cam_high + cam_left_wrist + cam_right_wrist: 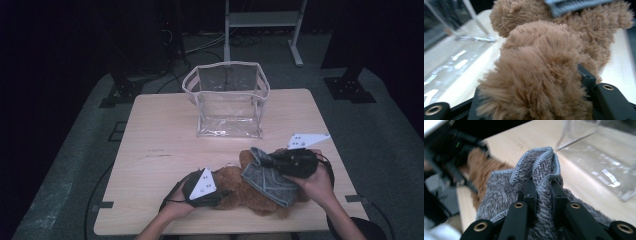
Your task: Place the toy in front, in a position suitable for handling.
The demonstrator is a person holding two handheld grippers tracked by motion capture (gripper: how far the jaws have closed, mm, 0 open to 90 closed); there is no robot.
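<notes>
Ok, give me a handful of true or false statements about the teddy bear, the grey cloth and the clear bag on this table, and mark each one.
1. The right gripper pinches a fold of the grey cloth. True.
2. The teddy bear sits inside the clear bag. False: it lies on the table, in front of the bag.
3. The left gripper has brown plush between its jaws. True.
4. The clear bag lies flat on its side. False: it stands upright, open at the top.
5. The cloth lies over the bear. True.
</notes>
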